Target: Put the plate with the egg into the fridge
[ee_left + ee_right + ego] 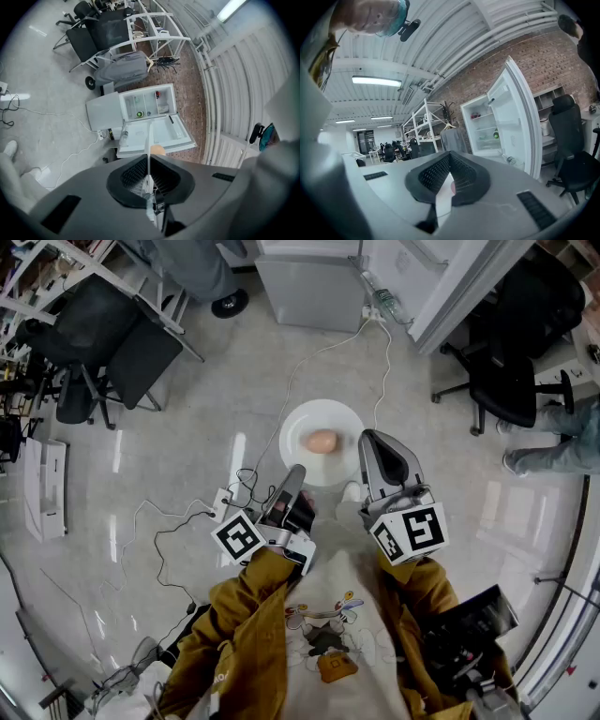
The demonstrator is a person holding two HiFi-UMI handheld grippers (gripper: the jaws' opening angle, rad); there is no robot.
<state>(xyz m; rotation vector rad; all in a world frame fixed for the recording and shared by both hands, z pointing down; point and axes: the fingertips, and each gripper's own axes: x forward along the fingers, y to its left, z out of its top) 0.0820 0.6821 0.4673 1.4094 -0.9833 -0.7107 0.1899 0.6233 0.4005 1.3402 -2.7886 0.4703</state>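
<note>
The white plate [319, 414] is up in the air over the shiny floor [197, 427], in front of the person. The brown egg [322, 441] sits in the middle of the plate. The left claw [295, 474] is squeezed tight on the near left edge of the plate. In the left gripper view the plate looks like a thin white line pinched between the two jaws, and the egg peeks out just past them. The right claw [368, 442] is squeezed tight on the right edge of the plate, and a white bit of plate shows between its jaws in the right gripper view. The fridge [309, 282] stands farther ahead, well apart from the plate. Its door [520, 124] is wide open. The plate is not in the fridge yet. Black chairs [112, 343] stand off to the sides.
</note>
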